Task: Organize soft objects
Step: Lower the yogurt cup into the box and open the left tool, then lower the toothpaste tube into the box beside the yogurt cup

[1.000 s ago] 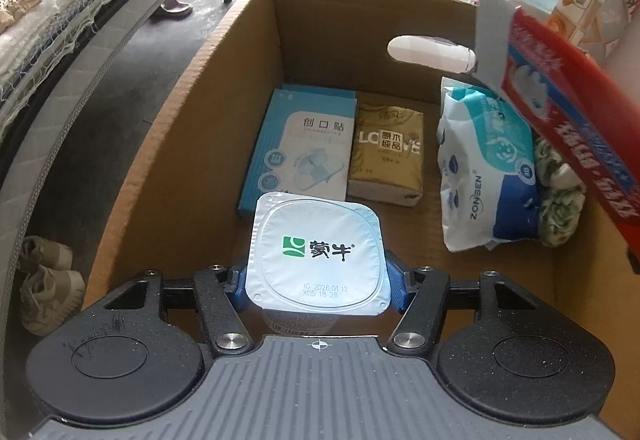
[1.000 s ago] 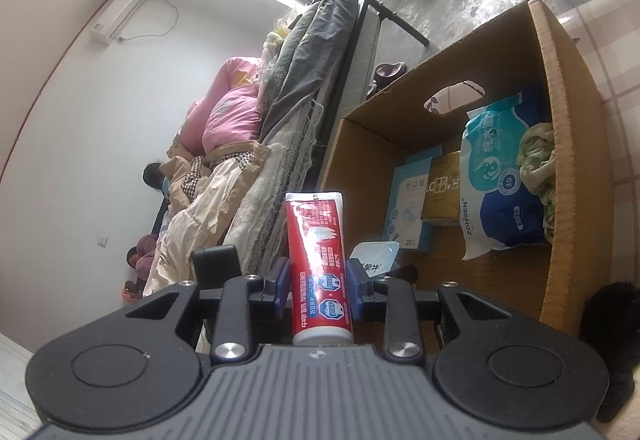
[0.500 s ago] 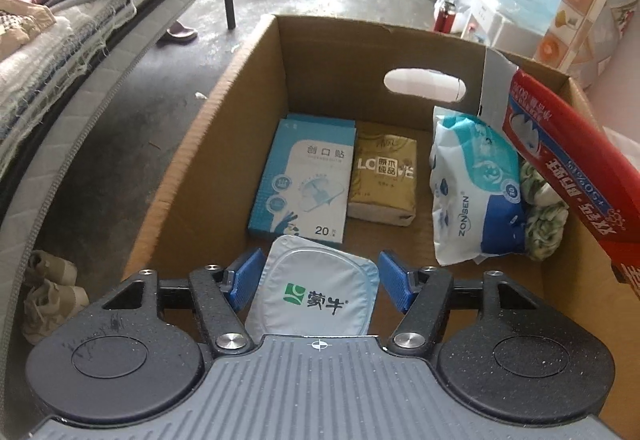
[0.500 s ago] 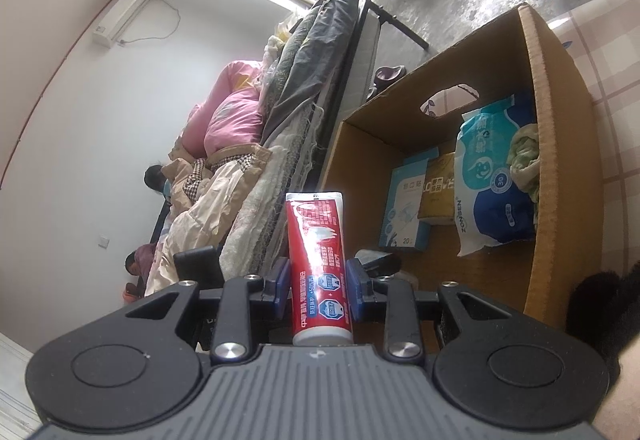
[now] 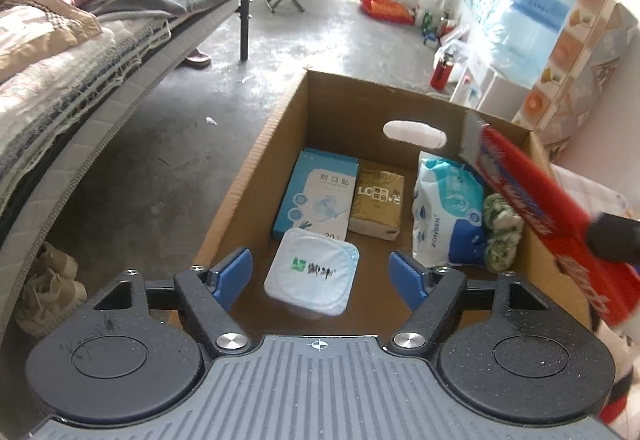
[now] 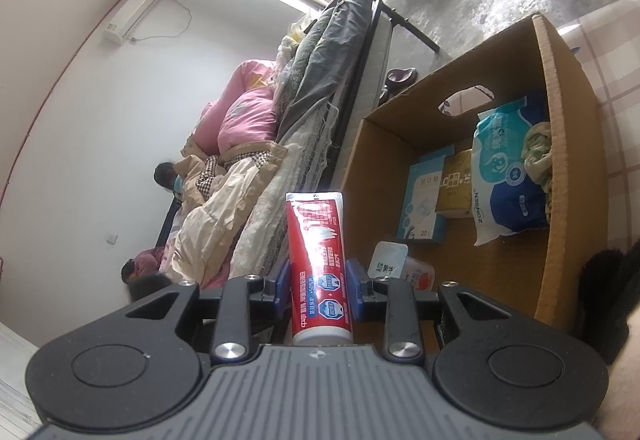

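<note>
A white yogurt cup [image 5: 312, 274] with a foil lid stands on the floor of the cardboard box [image 5: 256, 176], at its near end. My left gripper [image 5: 322, 274] hovers above the cup; its jaws are opening and the blue pads stand clear of it on both sides. My right gripper [image 6: 318, 290] is shut on a red toothpaste tube [image 6: 320, 260], which it holds upright beside the box. That tube [image 5: 532, 200] crosses the right edge of the left wrist view. The yogurt cup [image 6: 390, 258] shows just behind the right gripper's pad.
The box [image 6: 560, 176] also holds a blue plaster pack [image 5: 316, 196], a gold tissue pack [image 5: 378, 200], a blue-white wipes pack [image 5: 444, 212] and a green cloth [image 5: 500, 224]. A bed [image 5: 80, 52] runs along the left. Shoes [image 5: 48, 288] lie on the floor beside the box.
The left gripper let go of the yogurt cup, spread its jaws and rose back; the cup now rests in the box. The right gripper and tube stayed put.
</note>
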